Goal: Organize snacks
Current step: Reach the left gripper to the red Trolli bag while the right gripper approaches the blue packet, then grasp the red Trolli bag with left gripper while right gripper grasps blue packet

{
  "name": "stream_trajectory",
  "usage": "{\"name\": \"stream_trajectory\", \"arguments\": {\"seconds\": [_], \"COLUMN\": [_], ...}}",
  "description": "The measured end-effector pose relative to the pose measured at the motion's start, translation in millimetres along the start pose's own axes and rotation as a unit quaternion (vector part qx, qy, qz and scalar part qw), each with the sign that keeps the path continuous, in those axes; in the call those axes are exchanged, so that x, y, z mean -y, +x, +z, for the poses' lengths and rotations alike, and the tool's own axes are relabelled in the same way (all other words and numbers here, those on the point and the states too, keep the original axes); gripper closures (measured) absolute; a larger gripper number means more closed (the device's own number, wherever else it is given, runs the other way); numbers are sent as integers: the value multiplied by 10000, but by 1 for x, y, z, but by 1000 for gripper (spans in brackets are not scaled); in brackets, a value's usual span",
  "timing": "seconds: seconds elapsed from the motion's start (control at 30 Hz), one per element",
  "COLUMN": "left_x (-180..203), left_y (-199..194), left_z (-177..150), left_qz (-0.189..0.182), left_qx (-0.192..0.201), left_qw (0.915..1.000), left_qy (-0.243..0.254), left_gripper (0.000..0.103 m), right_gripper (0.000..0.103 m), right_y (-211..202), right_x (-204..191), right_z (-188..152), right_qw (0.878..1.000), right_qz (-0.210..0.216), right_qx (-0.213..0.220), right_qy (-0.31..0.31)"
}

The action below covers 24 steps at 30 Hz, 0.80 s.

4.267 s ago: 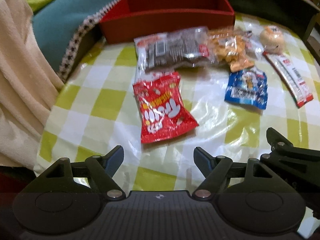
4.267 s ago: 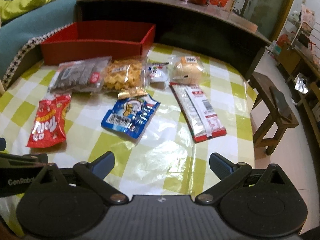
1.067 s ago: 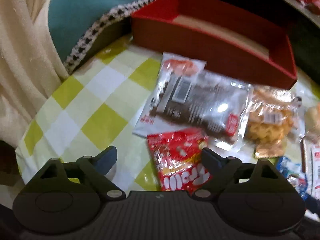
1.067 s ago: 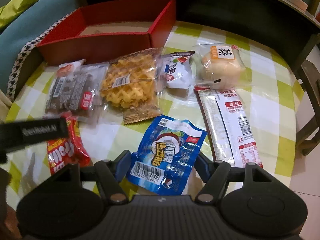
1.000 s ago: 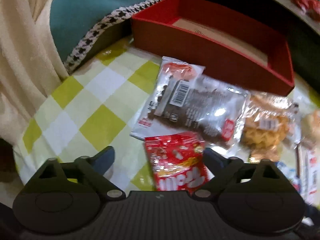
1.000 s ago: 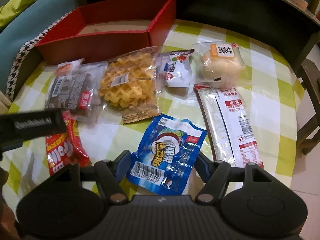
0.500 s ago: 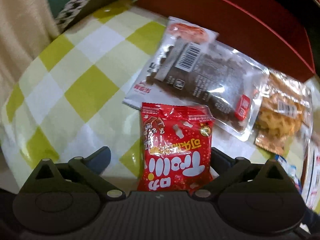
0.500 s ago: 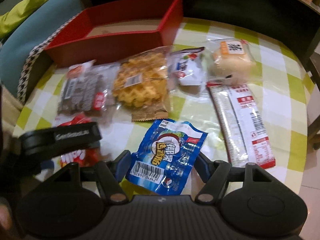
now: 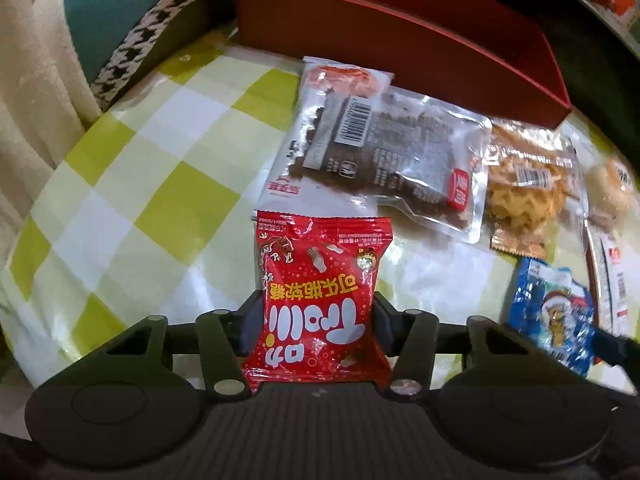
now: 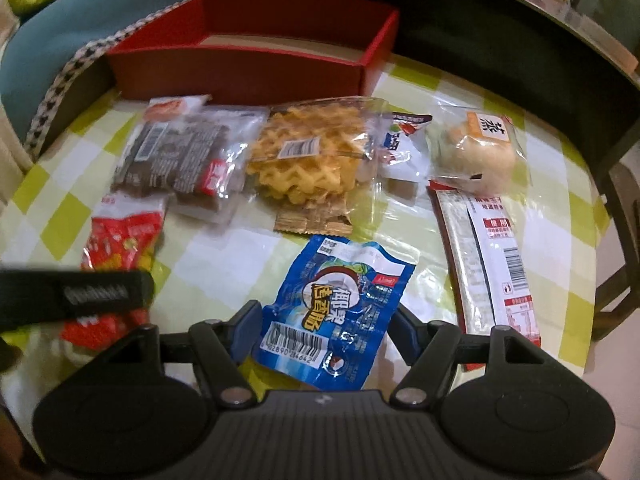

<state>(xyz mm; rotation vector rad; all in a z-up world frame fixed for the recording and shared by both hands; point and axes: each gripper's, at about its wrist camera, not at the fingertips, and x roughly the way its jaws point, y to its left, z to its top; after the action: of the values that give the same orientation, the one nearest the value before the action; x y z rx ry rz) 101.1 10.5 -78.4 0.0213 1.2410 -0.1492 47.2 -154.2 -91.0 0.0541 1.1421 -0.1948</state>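
Observation:
A red candy packet (image 9: pixel 320 300) sits between the fingers of my left gripper (image 9: pixel 316 320). The jaws are closing and both pads press on its sides. My right gripper (image 10: pixel 326 328) is shut on a blue packet (image 10: pixel 340 312), with a pad on each side edge. The blue packet (image 9: pixel 556 320) also shows at the right of the left wrist view. The red packet (image 10: pixel 120 240) appears at the left of the right wrist view, partly behind the left gripper's dark body. A long red box (image 10: pixel 240 68) stands at the far edge of the checked table (image 9: pixel 140 200).
In front of the box lie a dark snack packet (image 9: pixel 392 160), a waffle packet (image 10: pixel 308 156), a small white packet (image 10: pixel 400 140), a wrapped bun (image 10: pixel 476 152) and a long red-and-white packet (image 10: pixel 492 264). A sofa with a beige blanket (image 9: pixel 36 100) borders the left, and a wooden stool (image 10: pixel 624 220) the right.
My left gripper came down over the red packet and its wide jaws closed onto the sides. The right gripper kept the blue packet between its fingers and shifted slightly over the table.

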Motion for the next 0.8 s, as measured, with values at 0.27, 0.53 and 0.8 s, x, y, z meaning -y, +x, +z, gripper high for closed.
{"name": "stream_trajectory", "arguments": {"seconds": [0.27, 0.53, 0.8], "left_x": [11, 11, 8], "left_y": [-2, -18, -40], "left_z": [-11, -14, -8], "left_qz": [75, 96, -60], "left_qx": [184, 387, 592], "left_qw": [9982, 9969, 9963], "left_qy": [565, 680, 619], "left_gripper": [42, 42, 42], "right_gripper": [27, 27, 57], "right_y": [6, 4, -12], "right_x": [-3, -5, -1], "right_z": [5, 11, 15], "right_qw": [10000, 9999, 9997], "right_qz": [-33, -86, 169], "right_qx": [-50, -86, -48], "right_qy": [-16, 32, 192]}}
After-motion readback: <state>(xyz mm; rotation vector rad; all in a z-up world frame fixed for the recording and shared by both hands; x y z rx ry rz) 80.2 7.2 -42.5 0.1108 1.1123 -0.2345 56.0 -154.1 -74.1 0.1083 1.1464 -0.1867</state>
